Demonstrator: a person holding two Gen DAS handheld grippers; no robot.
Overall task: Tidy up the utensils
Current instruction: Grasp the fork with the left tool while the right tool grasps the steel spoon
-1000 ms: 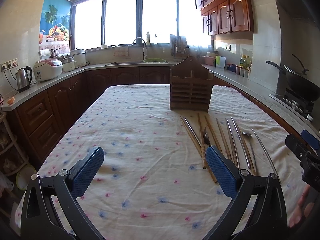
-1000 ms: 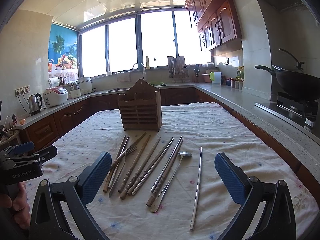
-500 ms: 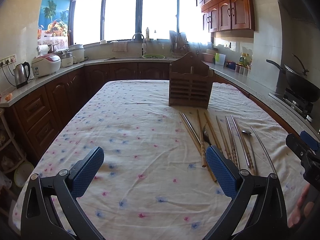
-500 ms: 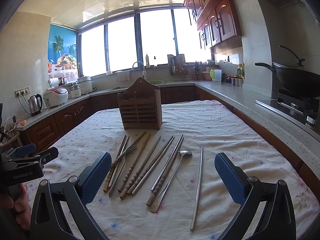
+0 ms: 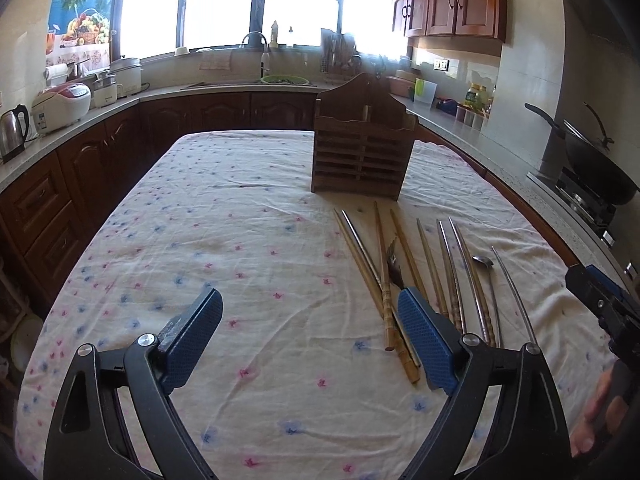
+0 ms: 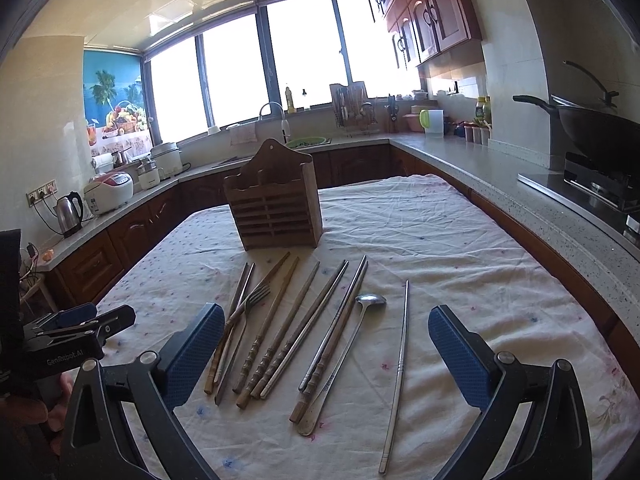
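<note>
Left wrist view: the left claw [image 5: 310, 336] has been brought closer to the tabletop [image 5: 224, 216] than a second ago, and its jaws, spread wide then, are now closing with nothing but cloth between them. The bundle of wooden chopsticks [image 5: 386, 280] and the fork [image 5: 394, 262] lie just beside its right pad, which covers their near ends. The wooden utensil holder [image 5: 362, 152] stands upright beyond them, empty as far as can be seen. The approach is judged to be the start of a first pick; no utensil has been lifted yet. The right claw [image 5: 600, 300] is cut off at the picture's right edge, so its jaws cannot be read here, and only a blurred part of a hand shows below it.

Right wrist view: the right claw [image 6: 326, 344] is seen slightly lower over the row than a second ago, its jaws beginning to close but spread wide. Beyond and between its pads lie the chopsticks, the spoon [image 6: 348, 344] and 1 lone metal chopstick [image 6: 398, 356], none touched. The holder's compartments are hidden behind its slatted front. The exact count of sticks in the overlapping bundle is hard to make out. The left claw shows only partly at the left edge.
</note>
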